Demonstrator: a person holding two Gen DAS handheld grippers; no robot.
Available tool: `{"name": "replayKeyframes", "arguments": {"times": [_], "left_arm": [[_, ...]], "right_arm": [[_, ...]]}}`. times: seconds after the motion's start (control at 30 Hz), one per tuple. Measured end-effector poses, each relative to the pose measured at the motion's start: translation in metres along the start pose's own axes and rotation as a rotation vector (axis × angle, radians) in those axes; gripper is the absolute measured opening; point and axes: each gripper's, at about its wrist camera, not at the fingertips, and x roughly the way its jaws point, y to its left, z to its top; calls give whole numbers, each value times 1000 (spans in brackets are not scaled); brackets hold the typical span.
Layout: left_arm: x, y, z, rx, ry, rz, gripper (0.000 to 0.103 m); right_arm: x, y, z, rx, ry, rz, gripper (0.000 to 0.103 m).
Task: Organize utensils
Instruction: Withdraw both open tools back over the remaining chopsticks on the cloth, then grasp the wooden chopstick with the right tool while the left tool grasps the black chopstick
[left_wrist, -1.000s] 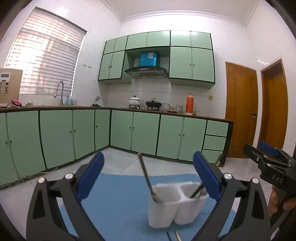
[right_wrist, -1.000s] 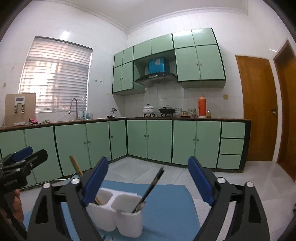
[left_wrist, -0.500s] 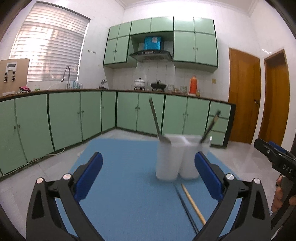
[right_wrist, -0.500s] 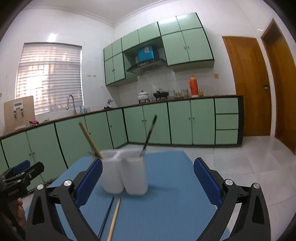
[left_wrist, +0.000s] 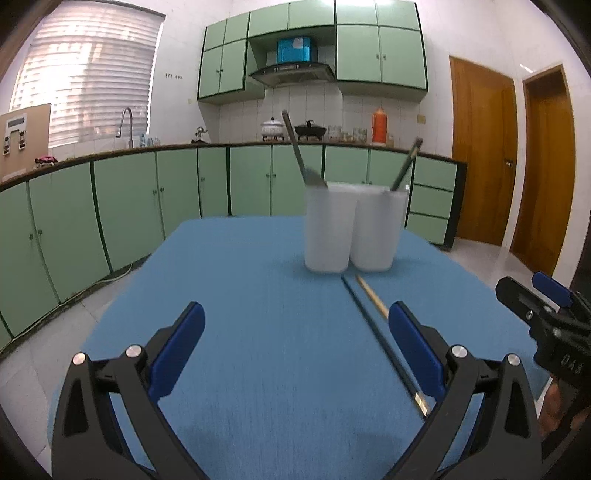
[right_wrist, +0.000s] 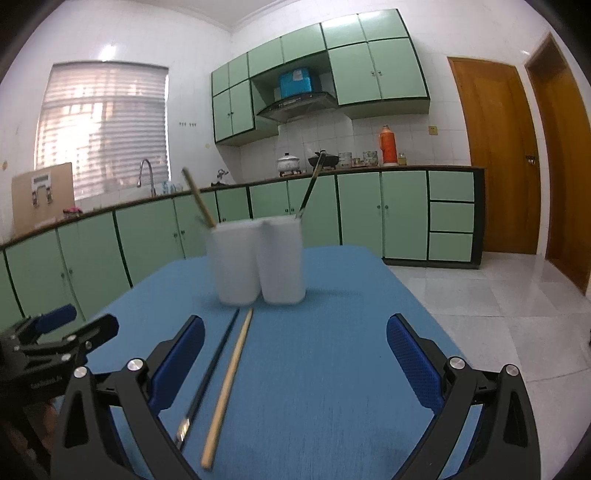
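Both claws have come down toward the blue tabletop (left_wrist: 236, 332) since a second ago: back then the two-cup white holder (left_wrist: 351, 229) sat low between the fingers, seen from above, and now it stands at eye level ahead. That drop brings two loose sticks into reach, which I judge to be the next things to sort.

The left claw (left_wrist: 295, 347) is wide open and holds nothing. The right claw (right_wrist: 295, 354) is also spread fully, with nothing between its pads. Each claw shows at the edge of the other's view, so they sit side by side, near each other.

The dark chopstick (right_wrist: 214, 373) and the wooden chopstick (right_wrist: 231, 384) lie flat on the tabletop, close beside each other and nearly parallel, running from just in front of the holder back toward the claws. In the right view they lie toward that claw's left finger; in the left view they pass by its right finger.

The holder already carries one long utensil in each cup, a wooden one (right_wrist: 197, 195) and a dark one (right_wrist: 312, 186), both leaning outward.

The tabletop is bare around the holder, with open room on both sides. Its far edge lies close behind the holder, and its right edge drops to tiled floor (right_wrist: 498, 295).
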Motion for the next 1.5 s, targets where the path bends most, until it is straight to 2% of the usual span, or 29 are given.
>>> {"name": "replayKeyframes", "arguments": {"times": [0.3,0.6,0.83,1.07,1.5], "left_arm": [[-7,3,-32,54,25,18,97],[-16,12,-46,15,27,33,97],[-22,18,-51,-18,29,32,97],[-25,17,-52,-28,22,27,97],[-28,8,-52,-28,16,22,97]], "right_arm": [[-12,17,-35,-65,-17,-18,93],[-16,33,-51,-90,-14,12,74],[-14,47,-62,-111,2,26,53],[-14,53,-72,-133,-1,1,39],[-13,57,-82,-144,14,13,22]]}}
